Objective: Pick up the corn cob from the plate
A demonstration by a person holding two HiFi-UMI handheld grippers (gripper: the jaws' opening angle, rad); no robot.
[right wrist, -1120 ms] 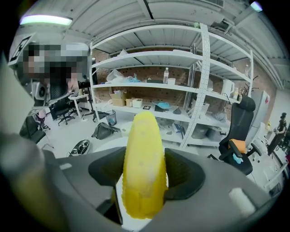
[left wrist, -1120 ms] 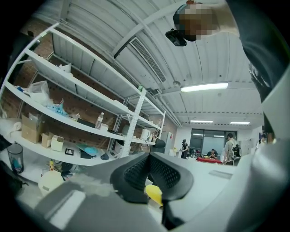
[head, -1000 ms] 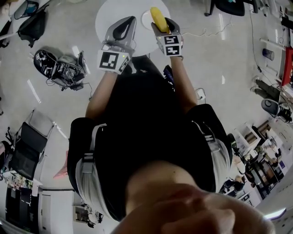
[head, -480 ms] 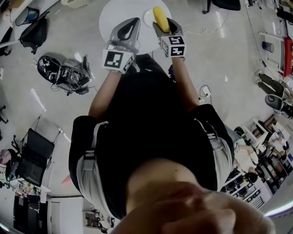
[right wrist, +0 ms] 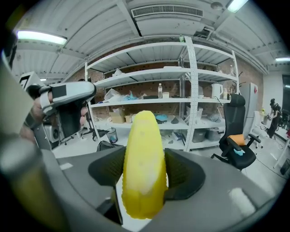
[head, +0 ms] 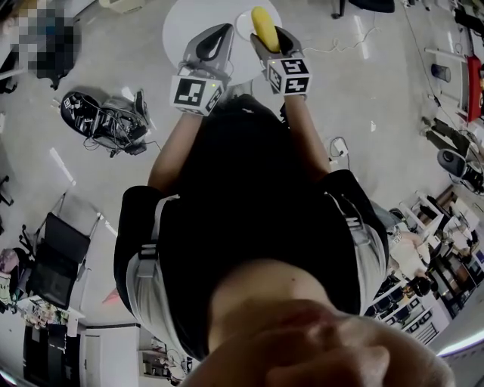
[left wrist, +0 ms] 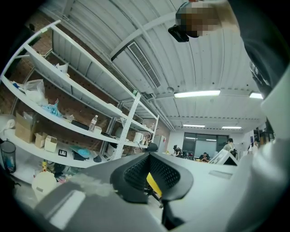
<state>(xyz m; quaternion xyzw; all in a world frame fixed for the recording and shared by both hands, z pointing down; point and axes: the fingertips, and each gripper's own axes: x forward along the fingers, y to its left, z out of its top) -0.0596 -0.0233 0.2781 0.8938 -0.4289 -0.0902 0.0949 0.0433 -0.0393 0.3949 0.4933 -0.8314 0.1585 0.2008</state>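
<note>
Two jaws of the right gripper (right wrist: pixel 144 176) pinched the corn cob (right wrist: pixel 141 145) over the plate's (head: pixel 242 25) 3 o'clock edge; the left gripper (head: pixel 217 36), at 9 o'clock, was pressed together.

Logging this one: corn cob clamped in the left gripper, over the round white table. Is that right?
Not quite. The right gripper clamps the corn cob, over the round white table. The right gripper view shows the cob between its jaws.

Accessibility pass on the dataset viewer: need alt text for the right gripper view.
A yellow corn cob is clamped in the right claw, tip pointing up the frame. Behind it, white shelving stands against a brick wall, with an office chair at right.
</note>
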